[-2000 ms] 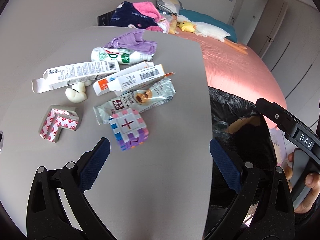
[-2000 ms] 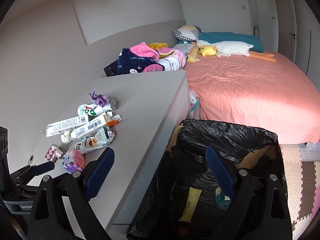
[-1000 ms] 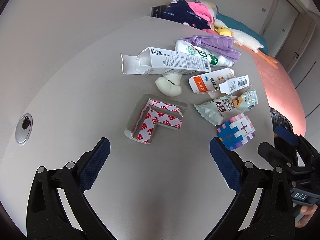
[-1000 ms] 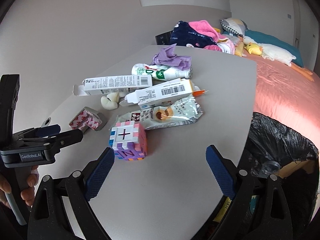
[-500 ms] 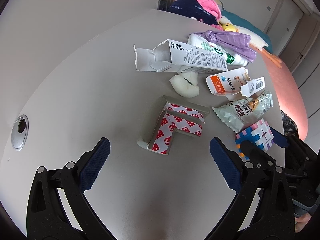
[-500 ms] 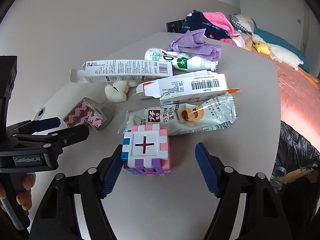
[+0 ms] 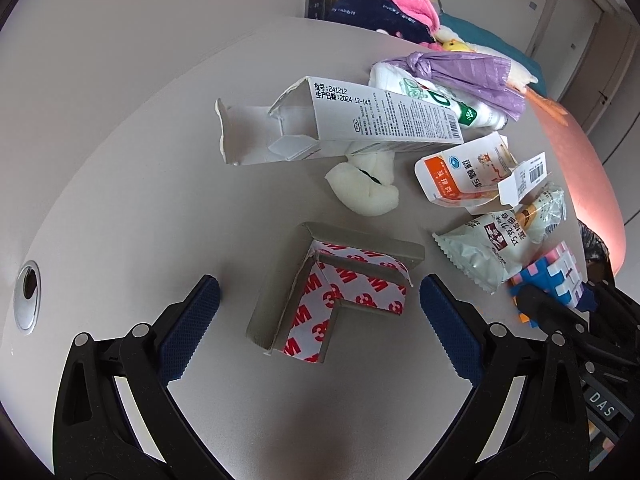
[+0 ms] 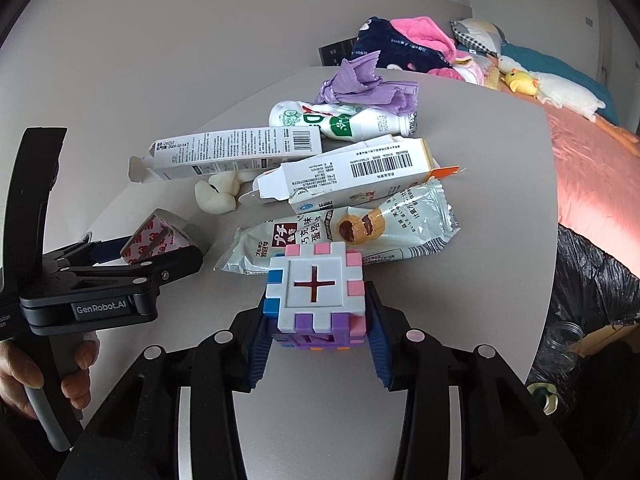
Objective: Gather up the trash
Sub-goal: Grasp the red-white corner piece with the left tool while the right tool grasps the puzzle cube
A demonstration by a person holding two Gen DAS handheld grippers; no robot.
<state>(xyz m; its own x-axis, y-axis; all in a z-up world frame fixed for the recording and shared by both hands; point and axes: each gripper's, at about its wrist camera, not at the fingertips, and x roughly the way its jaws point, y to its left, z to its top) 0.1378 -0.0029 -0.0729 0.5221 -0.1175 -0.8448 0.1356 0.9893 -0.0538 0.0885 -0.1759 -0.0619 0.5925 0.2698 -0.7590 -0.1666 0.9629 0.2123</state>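
Foam cube (image 8: 316,292) half hidden between closing right tool (image 8: 316,344) pads; left tool (image 7: 316,320) wide, empty.

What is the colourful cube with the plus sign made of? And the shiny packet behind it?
The cube looks like soft matte foam: thick interlocking tabs, no shine. The snack packet looks like glossy plastic film: crinkled, with zigzag sealed ends and light glinting off it.

We are reading "241212" and "2024-12-14" on the long white cardboard box (image 7: 372,120), "3M" on the grey L-shaped corner guard's red-printed backing (image 7: 340,300), and "GenRobot.AI" on the black left gripper (image 8: 100,280).
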